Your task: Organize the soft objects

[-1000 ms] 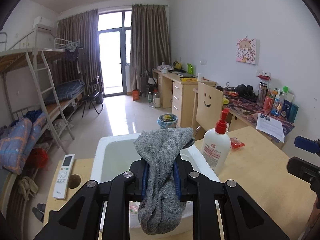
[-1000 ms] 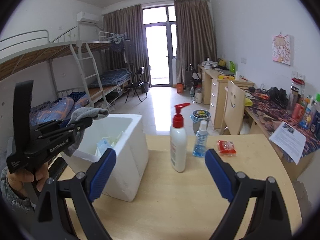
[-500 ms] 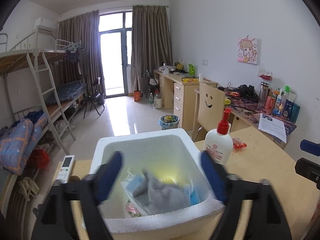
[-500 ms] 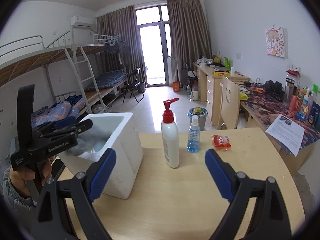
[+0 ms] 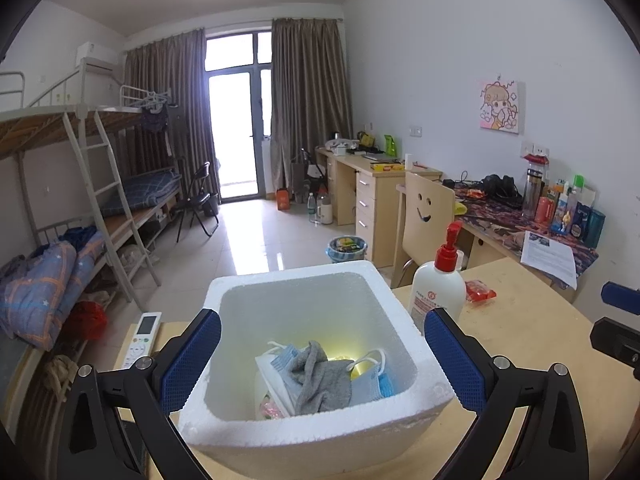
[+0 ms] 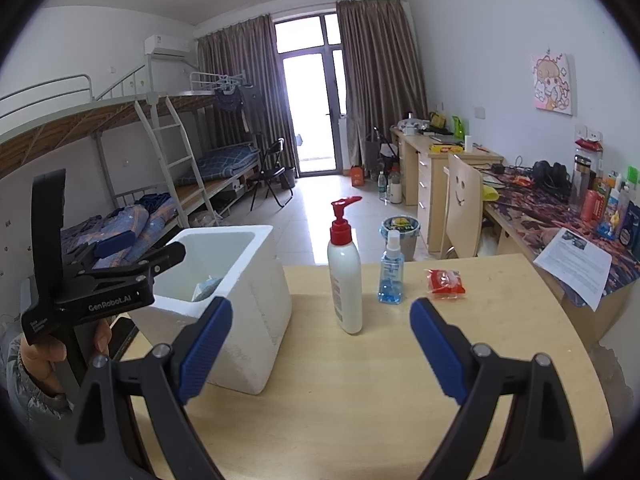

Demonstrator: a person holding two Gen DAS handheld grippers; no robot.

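A grey sock [image 5: 320, 380] lies inside the white foam box [image 5: 384, 288] on top of blue face masks [image 5: 372, 384] and a plastic packet. My left gripper [image 5: 322, 354] is open and empty, its blue pads either side of the box's near rim. In the right wrist view the left gripper [image 6: 132, 248] hovers over the foam box [image 6: 256, 312]. My right gripper [image 6: 320, 348] is open and empty above the wooden table [image 6: 360, 400], right of the box.
A white pump bottle with red top [image 6: 345, 276], a small blue spray bottle [image 6: 391, 272] and a red packet [image 6: 445, 281] stand on the table behind my right gripper. A white remote [image 5: 142, 336] lies left of the box. A chair and desks are beyond the table.
My left gripper opened and let go of the grey sock, which dropped into the foam box. The right gripper stayed open and shifted slightly.
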